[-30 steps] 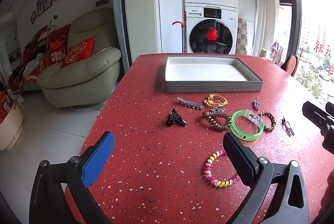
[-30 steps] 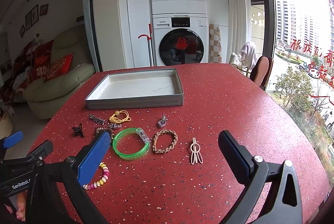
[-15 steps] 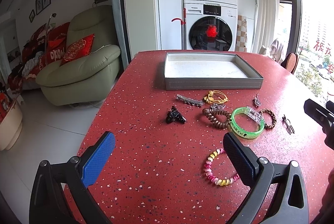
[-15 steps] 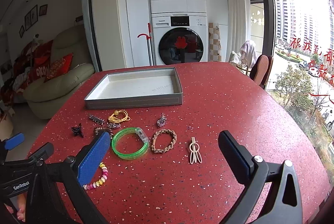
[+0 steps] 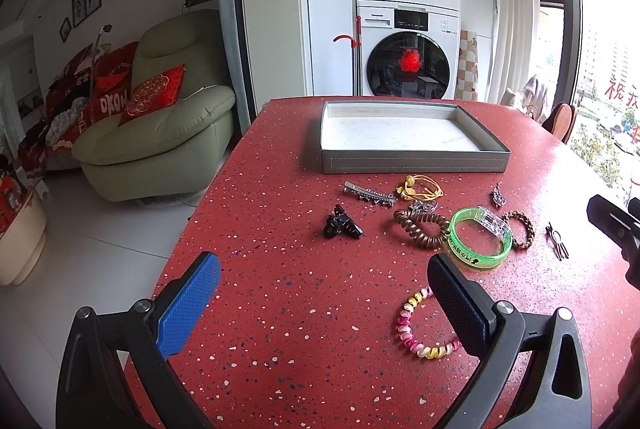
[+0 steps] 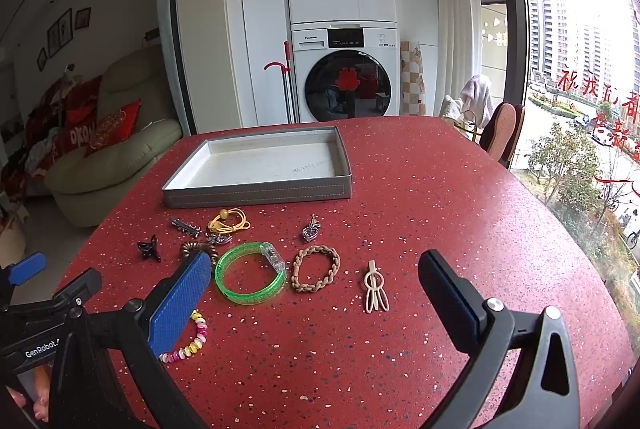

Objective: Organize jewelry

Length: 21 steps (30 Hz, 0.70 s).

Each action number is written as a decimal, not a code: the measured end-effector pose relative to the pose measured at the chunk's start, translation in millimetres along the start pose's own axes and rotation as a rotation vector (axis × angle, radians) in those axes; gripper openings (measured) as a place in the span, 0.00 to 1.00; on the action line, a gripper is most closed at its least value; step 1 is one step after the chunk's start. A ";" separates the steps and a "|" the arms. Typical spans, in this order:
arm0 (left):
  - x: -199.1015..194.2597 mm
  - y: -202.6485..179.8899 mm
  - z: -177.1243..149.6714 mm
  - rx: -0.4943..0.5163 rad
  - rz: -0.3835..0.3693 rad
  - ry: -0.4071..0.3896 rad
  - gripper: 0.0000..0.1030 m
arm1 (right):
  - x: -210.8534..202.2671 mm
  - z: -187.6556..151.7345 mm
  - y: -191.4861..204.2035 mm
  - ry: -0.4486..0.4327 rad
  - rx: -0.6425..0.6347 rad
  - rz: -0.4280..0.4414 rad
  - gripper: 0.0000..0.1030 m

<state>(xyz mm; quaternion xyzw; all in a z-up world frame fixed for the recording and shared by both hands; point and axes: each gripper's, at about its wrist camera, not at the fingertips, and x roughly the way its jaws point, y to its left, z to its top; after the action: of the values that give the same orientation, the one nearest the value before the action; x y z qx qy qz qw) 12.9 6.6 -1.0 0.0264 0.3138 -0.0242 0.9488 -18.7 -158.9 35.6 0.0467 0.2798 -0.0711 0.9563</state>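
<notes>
Hovering above the red speckled bench point(image 5: 280, 269), the left tool point(image 5: 324, 303) and right tool point(image 6: 314, 293) both gape wide, gripping nothing. The jewelry lies loose before the bare grey tray point(image 6: 256, 191): green bangle point(image 6: 250, 273), braided bracelet point(image 6: 316, 268), beige hair clip point(image 6: 375, 291), beaded bracelet point(image 5: 420, 329), black claw clip point(image 5: 342, 227).

Red table point(image 5: 280, 269): tray point(image 5: 412, 163), jewelry point(image 5: 480, 241).
</notes>
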 end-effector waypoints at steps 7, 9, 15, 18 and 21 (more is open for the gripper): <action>-0.4 -2.6 -0.9 0.014 -0.018 0.000 1.00 | 2.0 -2.1 -1.0 0.008 -0.001 0.004 1.00; 2.0 -2.9 -1.2 0.016 -0.033 0.008 1.00 | 3.7 -3.9 -3.1 0.015 0.000 0.008 1.00; 24.8 -4.9 -0.9 0.027 -0.101 0.103 1.00 | 17.8 -1.8 -22.7 0.092 0.024 -0.014 1.00; 37.0 -8.1 -1.5 0.037 -0.163 0.163 1.00 | 30.8 -5.4 -33.6 0.160 0.032 -0.028 1.00; 44.8 -19.0 -2.9 0.083 -0.188 0.188 1.00 | 49.0 -10.3 -46.2 0.245 0.046 -0.040 1.00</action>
<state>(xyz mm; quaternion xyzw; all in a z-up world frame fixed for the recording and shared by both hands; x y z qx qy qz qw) 45.8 -13.6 -30.8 0.0384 0.4012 -0.1234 0.9068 9.1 -208.6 -1.9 0.0712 0.3939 -0.0902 0.9120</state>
